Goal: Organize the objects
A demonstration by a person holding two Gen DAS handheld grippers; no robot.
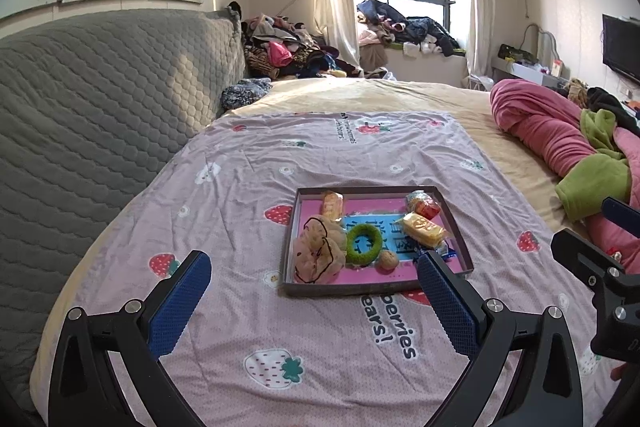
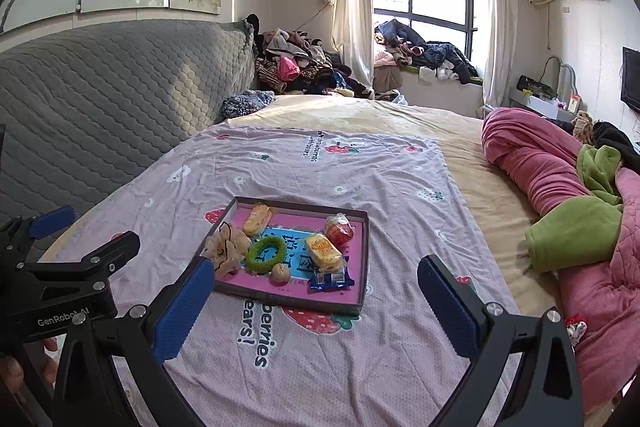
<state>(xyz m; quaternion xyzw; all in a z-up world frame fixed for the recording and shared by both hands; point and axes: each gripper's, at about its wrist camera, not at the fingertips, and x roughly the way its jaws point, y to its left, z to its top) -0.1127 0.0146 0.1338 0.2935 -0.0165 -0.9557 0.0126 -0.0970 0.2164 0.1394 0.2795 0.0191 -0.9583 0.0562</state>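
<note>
A shallow dark tray [image 1: 460,239] [image 2: 362,267] with a pink floor lies on the strawberry-print sheet. In it are a beige scrunchie [image 1: 318,251] [image 2: 224,247], a green ring [image 1: 363,244] [image 2: 266,253], a walnut [image 1: 389,261] [image 2: 280,273], yellow snack packs [image 1: 424,229] [image 2: 323,251], a red-orange pack [image 1: 424,205] [image 2: 339,229], an orange snack pack at the back [image 1: 332,203] [image 2: 256,219] and a blue wrapper [image 2: 331,281]. My left gripper [image 1: 316,303] is open and empty just in front of the tray. My right gripper [image 2: 316,311] is open and empty, also in front of it.
A grey quilted headboard [image 1: 100,107] runs along the left. Rolled pink and green blankets [image 2: 568,211] lie to the right of the sheet. Piled clothes [image 1: 288,47] sit at the bed's far corner and on the window seat. A small red-and-white item [image 2: 576,329] lies by the pink blanket.
</note>
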